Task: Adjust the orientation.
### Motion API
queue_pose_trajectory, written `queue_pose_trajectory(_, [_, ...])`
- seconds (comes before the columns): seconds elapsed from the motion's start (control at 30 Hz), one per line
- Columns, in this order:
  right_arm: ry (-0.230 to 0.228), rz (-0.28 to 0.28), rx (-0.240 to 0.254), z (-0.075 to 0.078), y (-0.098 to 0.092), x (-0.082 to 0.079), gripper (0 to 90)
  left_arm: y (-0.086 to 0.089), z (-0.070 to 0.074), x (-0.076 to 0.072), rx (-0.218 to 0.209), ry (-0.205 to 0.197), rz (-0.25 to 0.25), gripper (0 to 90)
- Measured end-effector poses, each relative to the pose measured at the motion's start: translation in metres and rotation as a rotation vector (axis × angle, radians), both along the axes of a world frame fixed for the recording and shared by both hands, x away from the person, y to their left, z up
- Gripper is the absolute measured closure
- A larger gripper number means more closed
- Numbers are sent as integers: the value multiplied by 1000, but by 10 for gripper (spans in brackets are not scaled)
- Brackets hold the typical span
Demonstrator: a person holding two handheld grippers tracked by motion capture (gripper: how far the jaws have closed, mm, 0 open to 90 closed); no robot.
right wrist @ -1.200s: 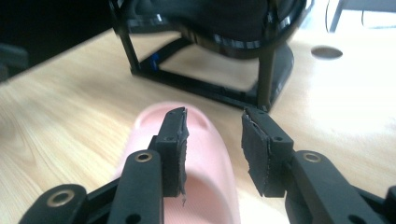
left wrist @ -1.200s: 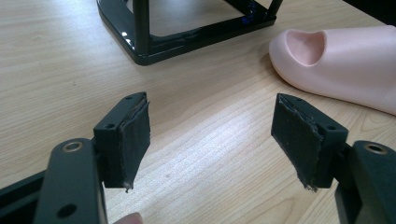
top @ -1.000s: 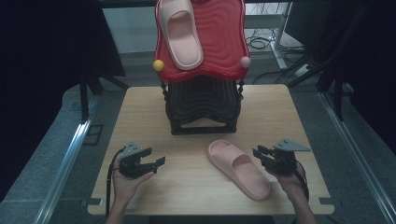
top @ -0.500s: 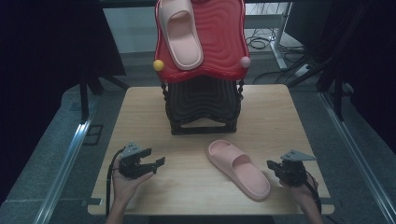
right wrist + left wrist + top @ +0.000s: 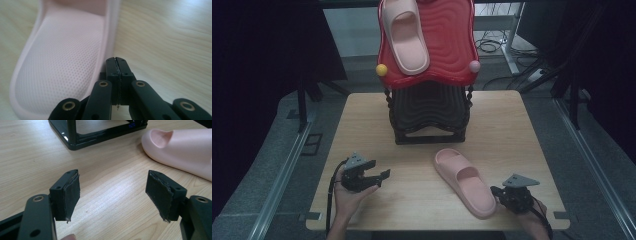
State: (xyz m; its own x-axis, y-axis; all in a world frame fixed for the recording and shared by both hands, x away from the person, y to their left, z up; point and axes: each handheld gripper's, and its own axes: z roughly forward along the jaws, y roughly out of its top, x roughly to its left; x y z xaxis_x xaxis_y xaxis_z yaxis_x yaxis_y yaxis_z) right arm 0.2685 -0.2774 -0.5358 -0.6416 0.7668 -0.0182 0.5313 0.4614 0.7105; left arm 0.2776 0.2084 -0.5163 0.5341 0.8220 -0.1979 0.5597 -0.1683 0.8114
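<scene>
My right gripper (image 5: 503, 193), jaws clenched empty, sits just beside the slipper (image 5: 464, 181) heel. Its long axis runs up-left toward my left gripper (image 5: 381, 176), jaws released.

Counted two pink slippers: one on the table (image 5: 464, 182), one atop the red shelf (image 5: 404, 34). One red-and-black rack (image 5: 429, 107). Two knobs on it, yellow (image 5: 382, 69) and pink (image 5: 474, 66). Two grippers, left (image 5: 382, 176) and right (image 5: 498, 192). One wooden table (image 5: 512, 130).
</scene>
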Motion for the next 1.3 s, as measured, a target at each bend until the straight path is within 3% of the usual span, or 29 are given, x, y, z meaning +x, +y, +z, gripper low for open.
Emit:
queue_pose_trajectory(0.23, [7, 115, -3, 2, 30, -13, 899, -2, -1, 0, 6, 2, -11, 276])
queue_pose_trajectory(0.43, [11, 174, -8, -1, 54, -18, 898, -1, 0, 0, 0, 2, -2, 276])
queue_pose_trajectory(0.7, [-6, 284, -26, 6, 105, -16, 898, -1, -1, 1, 7, 5, -9, 274])
queue_pose_trajectory(0.83, [-16, 305, -34, 6, 119, -12, 898, -3, -3, 2, 13, 11, -15, 274])
queue_pose_trajectory(1.03, [-30, 301, -26, 4, 118, -13, 898, -4, -3, 1, 13, 12, -18, 274])
queue_pose_trajectory(1.17, [-39, 267, 9, 7, 102, -15, 898, -2, -1, 0, 9, 7, -13, 275])
queue_pose_trajectory(1.2, [-42, 225, 31, 8, 86, -13, 897, -1, -1, 0, 8, 8, -15, 275])
queue_pose_trajectory(1.3, [-42, 180, 45, 8, 71, -10, 895, -1, 0, 0, 9, 8, -19, 276])
